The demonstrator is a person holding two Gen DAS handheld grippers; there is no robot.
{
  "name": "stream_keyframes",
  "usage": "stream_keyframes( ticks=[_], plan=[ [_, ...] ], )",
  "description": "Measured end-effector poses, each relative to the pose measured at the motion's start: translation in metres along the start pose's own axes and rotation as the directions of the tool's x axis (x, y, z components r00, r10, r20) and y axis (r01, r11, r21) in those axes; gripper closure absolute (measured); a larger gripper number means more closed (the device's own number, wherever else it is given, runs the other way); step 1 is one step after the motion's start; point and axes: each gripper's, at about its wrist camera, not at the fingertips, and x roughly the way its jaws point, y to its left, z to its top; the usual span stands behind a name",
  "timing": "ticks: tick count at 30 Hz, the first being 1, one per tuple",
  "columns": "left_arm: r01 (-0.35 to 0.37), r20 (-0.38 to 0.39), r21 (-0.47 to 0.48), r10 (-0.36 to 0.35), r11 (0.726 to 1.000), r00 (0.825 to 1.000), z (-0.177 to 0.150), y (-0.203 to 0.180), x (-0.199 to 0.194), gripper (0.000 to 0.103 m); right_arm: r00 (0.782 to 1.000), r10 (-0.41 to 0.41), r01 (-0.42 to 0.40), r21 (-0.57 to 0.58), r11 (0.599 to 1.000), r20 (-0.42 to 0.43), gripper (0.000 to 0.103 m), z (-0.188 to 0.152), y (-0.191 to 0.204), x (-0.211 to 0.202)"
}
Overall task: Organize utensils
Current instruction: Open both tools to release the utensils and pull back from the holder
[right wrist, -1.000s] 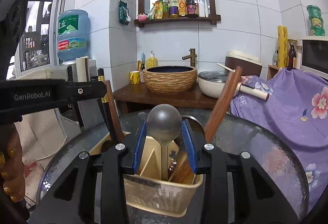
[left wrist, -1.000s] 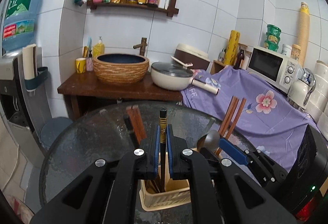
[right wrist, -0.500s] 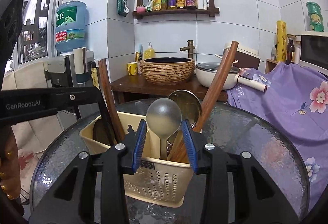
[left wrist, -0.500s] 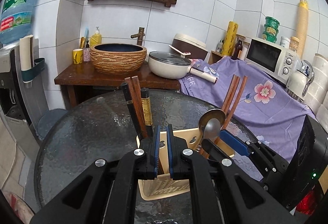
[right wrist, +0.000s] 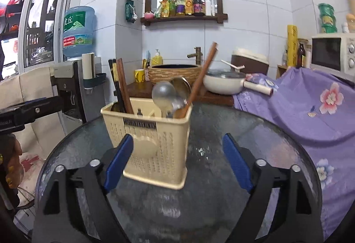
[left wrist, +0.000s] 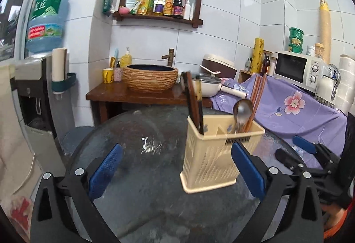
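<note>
Cream plastic, perforated and split into compartments, the caddy (left wrist: 213, 158) stands upright on the round glass table (left wrist: 137, 167), just ahead of both grippers. A dark label strip with pale print sits under its rim, too small to read. On the right-wrist view's left a black bar bears white lettering, cut off and blurred beyond reading. The blue water jug (right wrist: 77, 29) has green Chinese characters and a red-and-green band; the fine print is illegible. The microwave (left wrist: 297, 69) shows a small brand mark I cannot make out. In the caddy's left compartment stand dark chopsticks (right wrist: 121, 85), about three, one with a gold band; the exact count is unclear. In the right compartment are two metal spoons (right wrist: 164, 92) and brown wooden chopsticks (right wrist: 203, 74) leaning right, three sticks in the left-wrist view. On the wall shelf (left wrist: 159, 17) stand some five bottles plus packets. The left gripper (left wrist: 177, 167) has just been opening; its blue pads are wide apart with nothing between them, the caddy lying just ahead toward its right finger. The right gripper (right wrist: 177, 165) has also just been opening; its fingers are spread wide, the caddy's near face just ahead of them, untouched.
</note>
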Motion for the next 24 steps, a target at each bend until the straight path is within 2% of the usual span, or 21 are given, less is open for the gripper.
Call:
stream_keyframes(
  ticks=[2, 7, 10, 12, 17, 24],
  plan=[
    [0.003, 0.0, -0.019, -0.003, 1.0, 1.0, -0.018, 0.005, -0.014, 0.006, 1.0, 0.013, -0.013, 0.023, 1.0, -0.018, 0.014, -0.013, -0.004, -0.013],
    [-0.009, 0.063, -0.037, 0.011, 0.999, 0.998, -0.051, 0.0, -0.046, 0.006, 0.999, 0.023, -0.021, 0.048, 0.999, -0.036, 0.013, -0.042, 0.0, -0.051],
    [-0.012, 0.058, 0.019, 0.011, 1.0, 0.998, -0.068, -0.012, -0.063, 0.006, 1.0, 0.026, -0.026, 0.027, 0.999, -0.013, 0.012, -0.056, 0.013, -0.083],
    [-0.011, 0.057, 0.039, 0.009, 0.999, 0.998, -0.077, -0.019, -0.076, 0.006, 0.999, 0.032, -0.032, 0.016, 0.999, 0.011, 0.007, -0.063, 0.02, -0.101],
    [0.023, 0.067, 0.045, -0.026, 0.999, 0.997, -0.095, -0.027, -0.112, 0.006, 0.996, 0.056, -0.054, -0.033, 0.998, 0.064, 0.006, -0.078, 0.043, -0.15],
    [0.069, 0.068, 0.031, -0.071, 0.997, 0.995, -0.116, -0.028, -0.148, 0.006, 0.993, 0.088, -0.082, -0.07, 0.994, 0.078, 0.006, -0.099, 0.063, -0.198]
  ],
)
